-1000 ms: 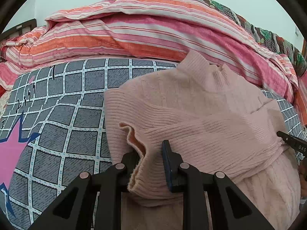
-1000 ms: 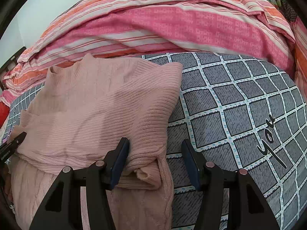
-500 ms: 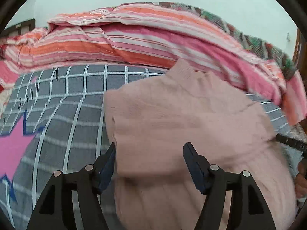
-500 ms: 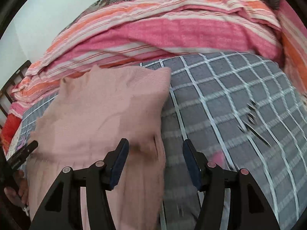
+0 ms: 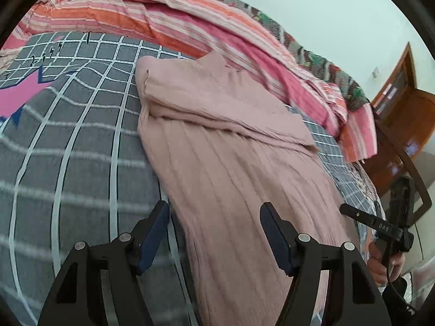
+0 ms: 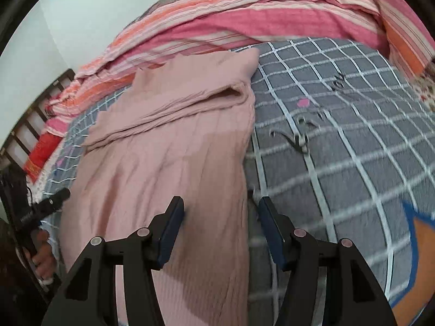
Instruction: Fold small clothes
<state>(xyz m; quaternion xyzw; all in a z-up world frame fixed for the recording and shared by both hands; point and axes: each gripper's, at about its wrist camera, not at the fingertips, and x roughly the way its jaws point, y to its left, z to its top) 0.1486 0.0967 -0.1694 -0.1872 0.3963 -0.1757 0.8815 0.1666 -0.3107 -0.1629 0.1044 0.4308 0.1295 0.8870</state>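
Sweater (image 5: 231,179) lies half folded; my left gripper (image 5: 214,233) and right gripper (image 6: 221,228) gape wide, empty (I should pinch both hem corners evenly).

We see a sweater (image 5: 231,168) lying on the bedspread (image 5: 81,135).
Its sleeves lie folded across its upper part; behind it the heaped quilt (image 5: 168,21) runs along the bed; a wooden door (image 5: 402,87) stands at far right.
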